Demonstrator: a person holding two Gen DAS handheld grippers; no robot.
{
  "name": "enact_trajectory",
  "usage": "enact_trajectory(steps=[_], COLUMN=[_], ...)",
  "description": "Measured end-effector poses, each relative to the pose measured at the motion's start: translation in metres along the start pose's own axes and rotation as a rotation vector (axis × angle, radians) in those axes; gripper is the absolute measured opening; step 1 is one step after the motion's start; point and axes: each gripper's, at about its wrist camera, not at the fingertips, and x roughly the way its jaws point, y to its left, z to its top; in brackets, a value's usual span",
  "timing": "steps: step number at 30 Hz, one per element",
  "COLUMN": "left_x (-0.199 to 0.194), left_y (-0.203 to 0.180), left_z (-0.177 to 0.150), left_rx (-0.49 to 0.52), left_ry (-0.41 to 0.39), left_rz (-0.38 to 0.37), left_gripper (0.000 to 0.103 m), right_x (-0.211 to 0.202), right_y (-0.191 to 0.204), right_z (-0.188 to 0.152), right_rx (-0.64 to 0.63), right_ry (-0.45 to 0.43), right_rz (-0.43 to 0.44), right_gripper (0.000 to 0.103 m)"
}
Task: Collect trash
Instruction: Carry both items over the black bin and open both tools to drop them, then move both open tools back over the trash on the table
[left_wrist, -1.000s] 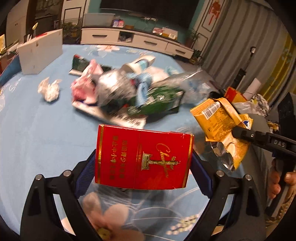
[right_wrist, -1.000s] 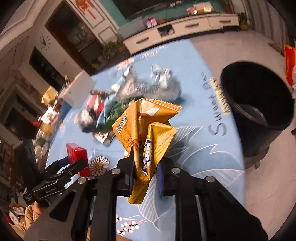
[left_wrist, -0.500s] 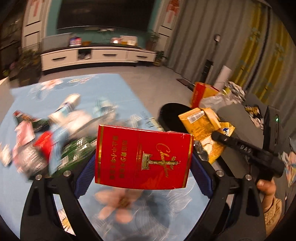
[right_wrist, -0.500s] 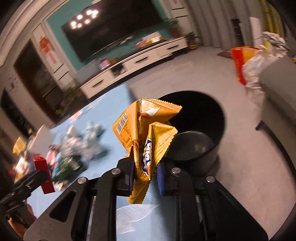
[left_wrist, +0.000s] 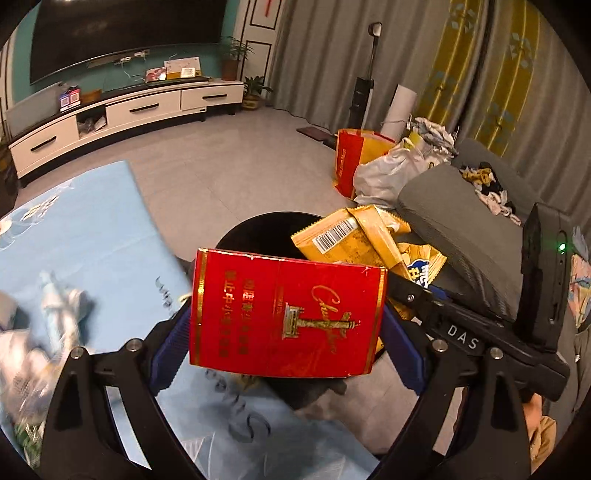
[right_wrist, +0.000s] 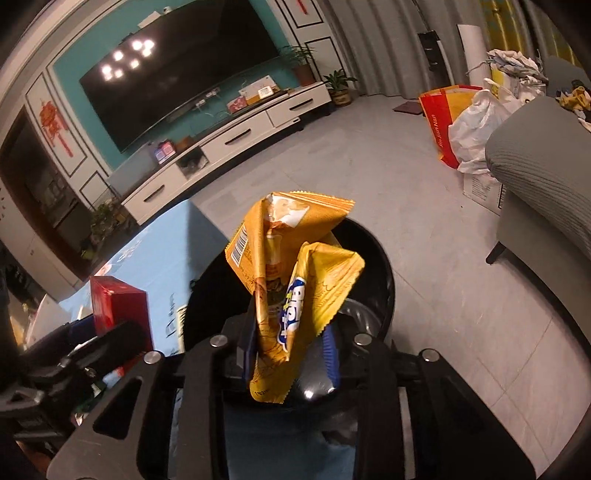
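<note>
My left gripper (left_wrist: 286, 343) is shut on a red cigarette box (left_wrist: 284, 314), held over the near rim of the black trash bin (left_wrist: 258, 236). My right gripper (right_wrist: 290, 347) hangs over the same bin (right_wrist: 380, 280), and its jaws are opening. A crumpled yellow snack bag (right_wrist: 291, 258) still stands between them, against the left pad, with a gap on the right side. In the left wrist view the snack bag (left_wrist: 351, 240) sits just behind the box. The right wrist view has the red box (right_wrist: 118, 302) at the left.
The blue patterned tablecloth (left_wrist: 92, 240) ends beside the bin, with blurred leftover trash (left_wrist: 37, 332) at its left. A grey sofa (right_wrist: 535, 184) stands right of the bin, with a red-yellow bag and a white sack (right_wrist: 469, 136) on the tiled floor behind it.
Both grippers swung from the trash pile on the cloth to above the black bin. The right jaws have spread, loosening the snack bag. The left still grips the red box.
</note>
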Motion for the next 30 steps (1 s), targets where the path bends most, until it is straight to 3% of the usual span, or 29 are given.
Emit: enact_trajectory(steps=[1,8,13,25,30], left_x=[0.007,0.034,0.028,-0.065,-0.116], left_y=[0.0,0.003,0.007,0.022,0.048], left_z=[0.002,0.012,0.009,-0.071,-0.11], left_rx=[0.0,-0.018,-0.029,-0.099,-0.168], left_ry=[0.005,0.031,0.034,0.032,0.012], left_rz=[0.0,-0.011,-0.002,0.055,0.135], left_gripper=[0.093,0.1,0.1,0.1,0.1], right_x=[0.005,0.019,0.002,-0.032,-0.044], right_y=[-0.004,-0.027,-0.027,-0.008,0.023], right_z=[0.003,0.007,0.005,-0.035,-0.049], right_rx=[0.009,0.123,0.14,0.089,0.028], right_ry=[0.005,0.029,0.02,0.122,0.156], right_rz=[-0.005,0.025,0.02,0.045,0.086], right_gripper=[0.048,0.064,0.066,0.069,0.069])
